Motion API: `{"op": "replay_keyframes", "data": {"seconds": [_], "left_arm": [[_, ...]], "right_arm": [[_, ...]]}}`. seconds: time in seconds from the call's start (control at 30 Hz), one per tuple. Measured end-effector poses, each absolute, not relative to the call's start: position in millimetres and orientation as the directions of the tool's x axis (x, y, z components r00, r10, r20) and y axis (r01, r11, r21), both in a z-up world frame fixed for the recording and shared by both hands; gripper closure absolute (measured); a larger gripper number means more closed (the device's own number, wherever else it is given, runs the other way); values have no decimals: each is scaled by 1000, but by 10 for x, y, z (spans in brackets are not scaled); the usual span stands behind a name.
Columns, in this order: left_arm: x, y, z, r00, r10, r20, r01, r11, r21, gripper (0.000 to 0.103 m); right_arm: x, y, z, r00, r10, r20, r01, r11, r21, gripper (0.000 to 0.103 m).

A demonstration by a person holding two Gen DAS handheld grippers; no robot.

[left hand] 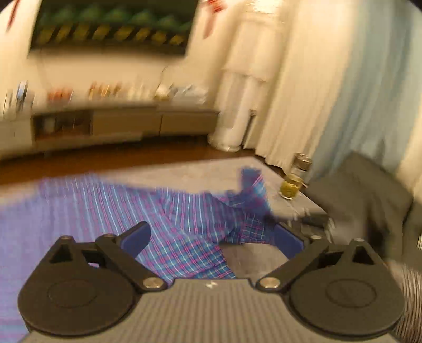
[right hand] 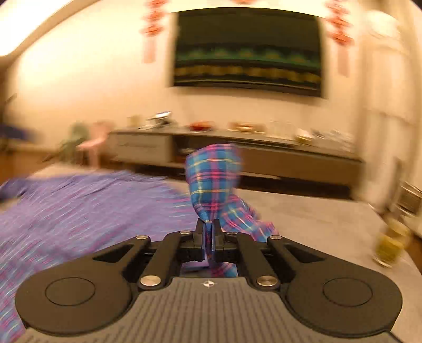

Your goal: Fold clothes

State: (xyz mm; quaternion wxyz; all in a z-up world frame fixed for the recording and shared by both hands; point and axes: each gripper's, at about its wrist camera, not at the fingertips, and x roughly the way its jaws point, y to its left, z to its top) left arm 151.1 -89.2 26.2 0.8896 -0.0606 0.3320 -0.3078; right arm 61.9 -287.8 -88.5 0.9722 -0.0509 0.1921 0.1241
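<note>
Your right gripper (right hand: 209,227) is clamped tight on a bunched fold of the blue-and-pink plaid garment (right hand: 213,174), the cloth rising in a twisted peak just beyond the fingertips and a strip of it trailing down between the jaws toward the camera. The rest of the garment spreads flat across the grey surface (right hand: 316,219) to your left, its stripes smeared by motion blur.

Your left gripper (left hand: 211,238) stands wide apart with nothing between its blue pads (left hand: 135,241); the plaid garment (left hand: 168,219) lies beneath and beyond them, reaching from the near left across the grey surface (left hand: 200,171) to a raised, crumpled end at the far right. Whether the pads brush the cloth under them cannot be told from this angle.

At the right edge of the surface stand two glass jars (left hand: 291,186), one behind the other, the nearer holding something yellowish; in the right wrist view the jars (right hand: 389,246) are blurred at the near right. A dark grey cushion (left hand: 364,190) sits beside them. Across the room a low cabinet (right hand: 237,155) cluttered with small objects runs along the wall under a dark framed hanging (right hand: 248,50), flanked by red ornaments (right hand: 153,23). Pale curtains (left hand: 316,79) hang at the right.
</note>
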Motion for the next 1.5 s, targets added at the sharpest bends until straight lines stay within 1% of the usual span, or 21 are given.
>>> {"op": "replay_keyframes", "data": {"seconds": [0.1,0.2,0.3,0.33,0.37,0.4,0.43,0.6,0.63,0.67,0.73,0.8,0.93,1.03,1.17,1.23,1.27,1.3,1.33,1.4,1.5], "left_arm": [[1778,-963,-117,525,-653,-546,458,758,-465,0],[1924,-1025,-390,513,-653,-557,382,755,-533,0],[2055,-1070,-613,495,-657,-568,313,745,-589,0],[2096,-1088,-678,487,-659,-573,295,742,-603,7],[2140,-1105,-731,483,-659,-577,282,741,-609,15],[2188,-1121,-774,481,-655,-583,274,744,-610,47],[2240,-1162,-817,480,-642,-597,260,755,-602,100],[2315,-1177,-760,538,-576,-615,242,805,-542,103],[2306,-1127,-680,561,-567,-603,243,809,-536,103],[2301,-1069,-582,588,-558,-586,244,813,-529,103],[2280,-925,-368,639,-539,-549,246,819,-519,103],[2296,-697,-150,699,-493,-518,228,840,-493,103],[2512,-213,140,775,-374,-509,157,895,-419,103],[2782,11,259,800,-317,-509,122,917,-379,103],[3040,43,437,812,-315,-491,141,923,-359,103],[3075,-5,518,809,-319,-493,170,931,-323,103],[3080,-50,555,808,-322,-494,187,935,-302,103],[3083,-89,591,809,-320,-493,198,938,-284,103],[3084,-122,627,814,-314,-490,202,942,-268,103],[3065,-139,704,828,-301,-474,202,947,-249,103],[3068,-46,871,857,-258,-445,176,960,-218,103]], "right_arm": [[572,-2399,-1043,864,258,-433,-348,926,-143,100],[585,-2195,-1207,846,249,-472,-386,897,-218,100],[604,-2188,-1211,843,252,-474,-391,894,-220,100],[607,-2198,-1199,841,260,-475,-394,896,-206,100],[610,-2207,-1187,838,268,-476,-397,898,-192,100],[613,-2217,-1174,835,277,-477,-399,899,-177,100],[615,-2226,-1162,832,285,-477,-402,901,-163,100],[602,-2289,-1182,821,308,-481,-412,903,-124,99],[579,-2322,-1178,819,313,-481,-411,904,-113,93],[555,-2354,-1175,817,317,-482,-411,906,-101,84],[516,-2427,-1148,810,322,-490,-407,910,-74,30],[469,-2524,-1094,793,318,-519,-396,917,-42,10],[250,-2846,-1041,740,307,-598,-311,945,101,10],[-289,-2994,-1224,691,313,-651,-216,949,227,10],[-857,-2884,-1438,637,248,-730,-155,969,194,10],[-1005,-2761,-1441,620,242,-747,-174,970,170,14],[-1041,-2703,-1444,603,252,-757,-188,967,172,19],[-1045,-2639,-1448,606,226,-763,-196,972,133,31],[-1048,-2574,-1452,610,199,-767,-202,975,92,60],[-1029,-2507,-1367,626,181,-758,-215,975,55,99],[-1043,-2309,-1126,684,164,-711,-264,964,-32,102]]}}
